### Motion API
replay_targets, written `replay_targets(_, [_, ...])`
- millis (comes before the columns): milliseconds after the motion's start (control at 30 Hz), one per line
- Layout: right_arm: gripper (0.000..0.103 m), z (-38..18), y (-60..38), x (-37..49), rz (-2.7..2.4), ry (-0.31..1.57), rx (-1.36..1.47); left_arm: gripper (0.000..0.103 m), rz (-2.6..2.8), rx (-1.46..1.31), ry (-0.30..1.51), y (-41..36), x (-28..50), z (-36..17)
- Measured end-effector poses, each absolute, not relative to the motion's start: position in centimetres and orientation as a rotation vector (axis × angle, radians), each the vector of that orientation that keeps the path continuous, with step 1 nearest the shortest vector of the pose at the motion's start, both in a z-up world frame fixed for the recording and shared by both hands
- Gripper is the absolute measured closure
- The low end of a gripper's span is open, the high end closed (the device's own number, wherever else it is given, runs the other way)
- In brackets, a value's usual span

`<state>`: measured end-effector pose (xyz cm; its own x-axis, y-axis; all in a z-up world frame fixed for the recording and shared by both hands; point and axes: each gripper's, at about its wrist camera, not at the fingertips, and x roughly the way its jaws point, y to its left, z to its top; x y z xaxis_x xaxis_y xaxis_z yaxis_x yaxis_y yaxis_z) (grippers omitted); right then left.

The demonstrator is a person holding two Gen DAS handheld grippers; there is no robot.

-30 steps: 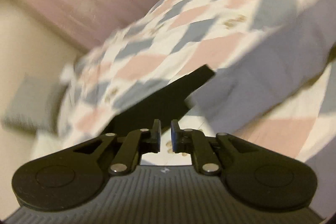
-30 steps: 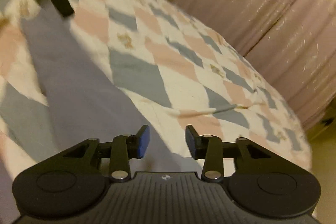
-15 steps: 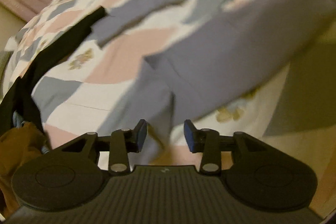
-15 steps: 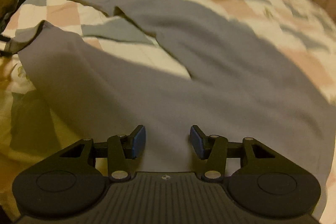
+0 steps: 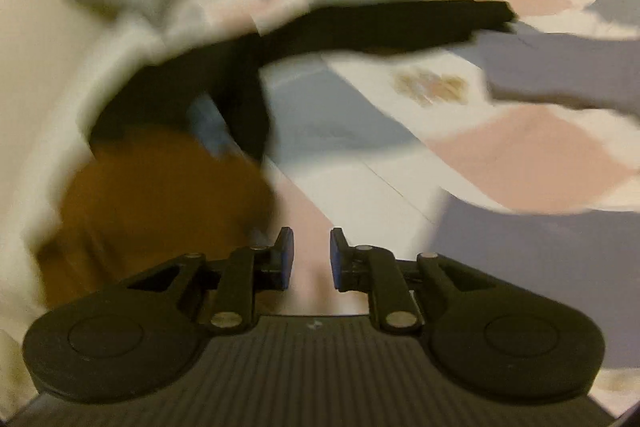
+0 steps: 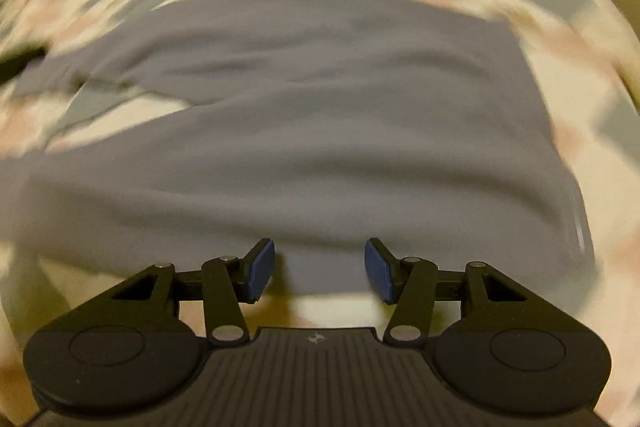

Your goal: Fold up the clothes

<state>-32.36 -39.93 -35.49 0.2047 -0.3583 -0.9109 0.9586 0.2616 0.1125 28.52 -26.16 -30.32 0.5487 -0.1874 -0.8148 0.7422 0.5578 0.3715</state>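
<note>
Now that I have swung my left gripper (image 5: 311, 259) away from the grey garment (image 6: 320, 131) toward the black garment (image 5: 360, 27) and brown garment (image 5: 160, 195) at the bed's left edge, it is spread and empty. My right gripper (image 6: 319, 269), spread wider, hovers at the grey hem, which lies flat, ready for folding.

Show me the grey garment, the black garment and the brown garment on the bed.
grey garment (image 6: 340, 147): right wrist view, middle of its spread body.
black garment (image 5: 400, 23): left wrist view, on its long outstretched part.
brown garment (image 5: 160, 195): left wrist view, middle of the bunched heap.
</note>
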Motion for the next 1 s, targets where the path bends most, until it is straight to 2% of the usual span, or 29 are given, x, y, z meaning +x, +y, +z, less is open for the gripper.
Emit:
replay_targets(133, [0.05, -36.0, -38.4, -36.6, -1.226, 0.752, 1.091, 0.073, -0.726, 0.488, 1.068, -22.8, 27.3, -32.6])
replay_targets(267, [0.05, -36.5, -36.2, -40.2, -1.35, 0.623, 1.242, 0.076, -0.642, 0.127, 1.235, -20.4, 29.9, -35.9])
replay_targets(367, [0.05, -36.5, -34.4, -42.4, -1.41, 0.516, 1.302, 0.076, -0.603, -0.128, 1.298, -19.3, 32.3, -37.8])
replay_targets(467, [0.05, -36.9, -32.9, -44.5, -1.447, 0.329, 1.396, 0.075, -0.579, -0.282, 1.334, -18.9, 33.9, -39.4])
replay_targets(500, [0.05, -37.1, -32.6, -45.3, -1.458, 0.251, 1.435, 0.079, -0.568, -0.308, 1.34, -18.9, 34.1, -39.7])
replay_targets(567, [0.05, -37.7, -32.1, -47.0, -1.494, 0.071, 1.508, 0.098, -0.565, -0.329, 1.332, -18.8, 34.3, -40.0])
replay_targets(600, [0.05, -38.1, -32.0, -48.0, -1.501, -0.017, 1.539, 0.101, -0.583, -0.309, 1.314, -18.9, 34.2, -39.8])
replay_targets(667, [0.05, -38.8, -31.8, -49.7, -1.533, -0.156, 1.571, 0.101, -0.622, -0.256, 1.273, -19.1, 33.7, -39.0])
replay_targets(767, [0.05, -39.7, -32.4, -51.6, -1.558, -0.268, 1.57, 0.099, -0.648, -0.154, 1.246, -20.1, 33.1, -38.7])
replay_targets(833, [0.049, -40.3, -33.4, -52.6, -1.562, -0.303, 1.561, 0.093, -0.638, -0.112, 1.253, -20.8, 33.1, -39.3])
replay_targets(933, [0.05, -41.1, -35.3, -53.8, -1.565, -0.316, 1.532, 0.093, -0.629, -0.072, 1.229, -21.8, 32.8, -39.8])
replay_targets(967, [0.052, -41.6, -36.0, -54.2, -1.562, -0.312, 1.533, 0.094, -0.633, -0.032, 1.21, -22.3, 32.4, -39.7])
replay_targets(1000, [0.073, -42.1, -36.7, -54.6, -1.558, -0.297, 1.556, 0.1, -0.642, 0.013, 1.19, -22.7, 32.0, -39.5])
